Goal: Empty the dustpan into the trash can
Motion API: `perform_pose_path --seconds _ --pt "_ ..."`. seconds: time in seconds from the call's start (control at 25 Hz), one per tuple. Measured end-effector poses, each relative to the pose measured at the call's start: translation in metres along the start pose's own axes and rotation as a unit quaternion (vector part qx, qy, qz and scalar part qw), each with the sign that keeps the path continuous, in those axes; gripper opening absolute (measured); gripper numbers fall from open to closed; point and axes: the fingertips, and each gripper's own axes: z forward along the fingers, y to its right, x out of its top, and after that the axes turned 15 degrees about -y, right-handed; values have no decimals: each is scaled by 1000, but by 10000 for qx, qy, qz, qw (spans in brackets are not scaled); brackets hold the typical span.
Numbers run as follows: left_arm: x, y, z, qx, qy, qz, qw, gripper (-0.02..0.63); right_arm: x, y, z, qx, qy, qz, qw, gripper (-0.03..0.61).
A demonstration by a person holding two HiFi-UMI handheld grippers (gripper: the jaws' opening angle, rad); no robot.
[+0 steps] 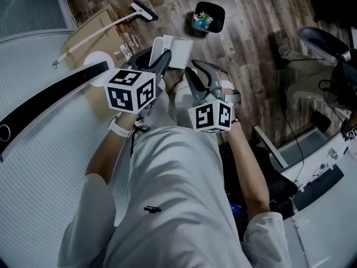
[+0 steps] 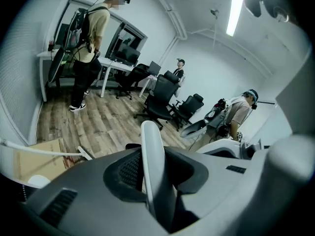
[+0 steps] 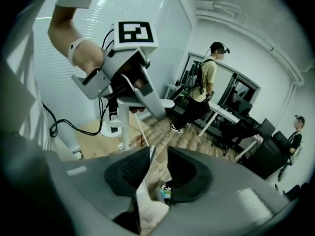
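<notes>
Between the jaws of our left hand-held gripper (image 2: 152, 173) we clamp the white dustpan (image 1: 179, 52) by its handle, up above the wooden floor (image 1: 251, 32). Just right of it, our right hand-held gripper (image 3: 158, 173) has its jaws narrowly apart, the floor showing through the gap. Farther off on the floor stands the black trash can (image 1: 208, 17), with colourful litter inside.

dustpan (image 1: 178, 52): near end hidden behind left gripper (image 1: 160, 63) | trash can (image 1: 208, 17): contents too small to tell | right gripper (image 3: 158, 154): pale scrap (image 3: 147, 203) low between parted jaws, unidentifiable | chair (image 1: 323, 41): cut off at edge
</notes>
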Motion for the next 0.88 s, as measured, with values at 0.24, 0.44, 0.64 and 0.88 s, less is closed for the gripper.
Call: perform_pose_path --seconds 0.24,0.44,0.64,0.88 --pt "-19 -35 52 335 -174 -237 9990 107 -18 9 -4 173 -82 766 9969 106" --pt "-37 -70 87 589 -358 -770 9946 103 -31 3 -4 328 -160 991 9944 106" --pt "-29 -78 94 678 -376 -778 9940 104 -41 3 -4 401 -200 1332 9901 106" --pt "-32 -82 90 791 -623 -723 9923 154 -40 6 -12 416 -118 1763 9834 106"
